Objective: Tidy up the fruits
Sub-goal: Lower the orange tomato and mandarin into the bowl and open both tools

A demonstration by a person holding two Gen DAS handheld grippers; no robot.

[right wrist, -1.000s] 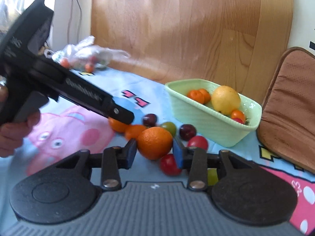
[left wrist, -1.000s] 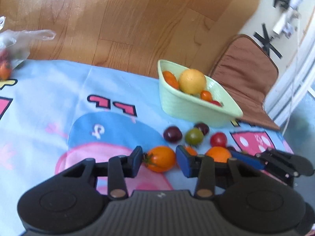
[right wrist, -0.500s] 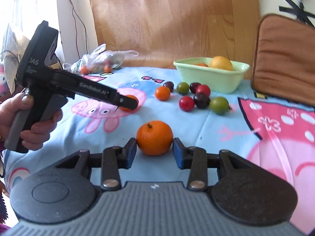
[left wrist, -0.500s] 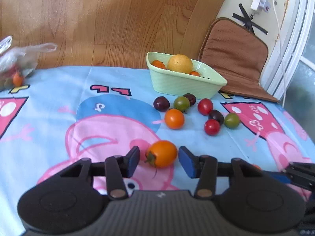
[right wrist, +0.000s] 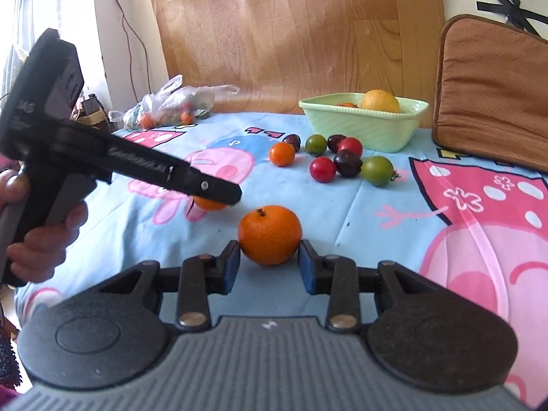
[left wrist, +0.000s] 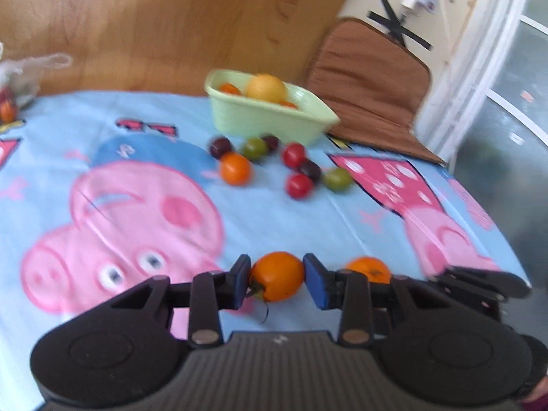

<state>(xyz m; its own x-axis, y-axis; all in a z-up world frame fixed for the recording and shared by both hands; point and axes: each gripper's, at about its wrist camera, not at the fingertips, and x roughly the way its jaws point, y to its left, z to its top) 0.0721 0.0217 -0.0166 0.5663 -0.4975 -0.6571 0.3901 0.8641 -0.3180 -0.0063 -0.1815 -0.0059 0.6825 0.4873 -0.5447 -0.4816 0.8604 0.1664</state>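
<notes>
Left gripper [left wrist: 276, 280]: jaws closing on an orange tomato [left wrist: 276, 275]; both blue pads touch its sides, its green stem end toward the left pad.
Right gripper [right wrist: 269, 263]: jaws closing on a mandarin [right wrist: 270, 234]; the pads meet its lower sides, the stem nub points up.
Left gripper from the right wrist view: it reaches in from the left [right wrist: 215, 193], a hand [right wrist: 41, 239] around its grip, with the tomato [right wrist: 209, 203] partly hidden under its tip.
Mandarin from the left wrist view: it shows [left wrist: 368, 269] just right of the tomato, behind the left gripper's right finger; the right gripper's dark tip lies further right.
Surface: a blue cloth [right wrist: 359, 212] with pink cartoon pigs covers it; whether the two held fruits rest on it or hang just above it I cannot tell.
Bowl [right wrist: 363, 126]: pale green, at the far side of the cloth, holding a big yellow-orange fruit [right wrist: 381, 101] and small orange ones.
Loose fruit: a cluster lies just in front of the bowl, well apart from both grippers: one orange tomato [right wrist: 282, 154], two red, two green, and dark purple ones.
Bag [right wrist: 171, 106]: clear plastic, at the far left corner, with small orange fruits inside.
Cushion [right wrist: 493, 85]: brown, beside the bowl to the right.
Backdrop: a wooden board [right wrist: 294, 30] stands behind the cloth.
Focus: the left wrist view is blurred.
</notes>
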